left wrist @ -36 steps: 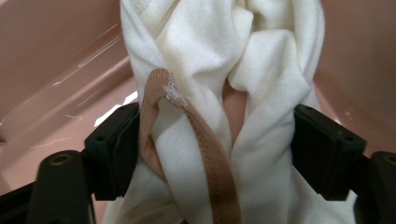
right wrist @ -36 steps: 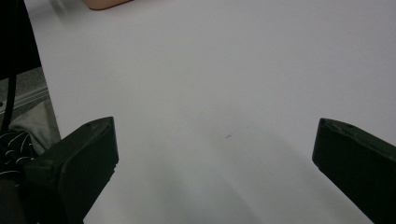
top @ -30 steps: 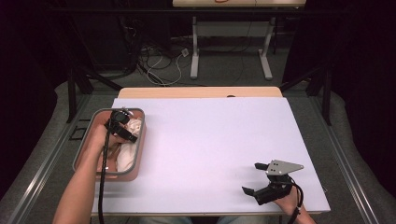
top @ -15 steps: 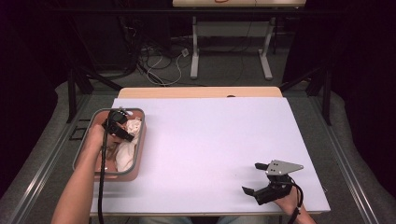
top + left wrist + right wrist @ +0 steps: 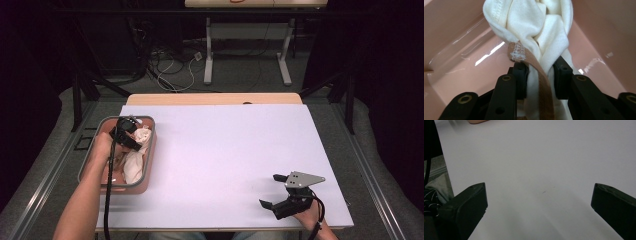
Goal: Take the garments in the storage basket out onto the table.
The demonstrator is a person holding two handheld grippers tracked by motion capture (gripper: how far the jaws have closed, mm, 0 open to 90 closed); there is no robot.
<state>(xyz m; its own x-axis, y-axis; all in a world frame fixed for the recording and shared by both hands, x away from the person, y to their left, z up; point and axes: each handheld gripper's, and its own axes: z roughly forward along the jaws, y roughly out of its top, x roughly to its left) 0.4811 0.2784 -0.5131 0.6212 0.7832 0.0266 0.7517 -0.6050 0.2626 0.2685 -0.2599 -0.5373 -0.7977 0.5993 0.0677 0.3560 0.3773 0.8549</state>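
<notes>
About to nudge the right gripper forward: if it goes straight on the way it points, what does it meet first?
Likely nothing soon: the right gripper, jaws wide open, looks along bare white tabletop. The pink bin sits at the far edge, left of its line; depth is hard to judge.

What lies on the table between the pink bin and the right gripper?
Nothing: in the high view, the white table top is bare between the pink bin and the right gripper.

Looks like lab or recording studio: black curtains (image 5: 385, 75) enclosing bare white table (image 5: 235, 150), cables (image 5: 170, 65) lying tangled on grey carpet (image 5: 240, 75), second desk's white legs (image 5: 210, 55) standing behind, metal rails (image 5: 372, 175) running alongside table.
</notes>
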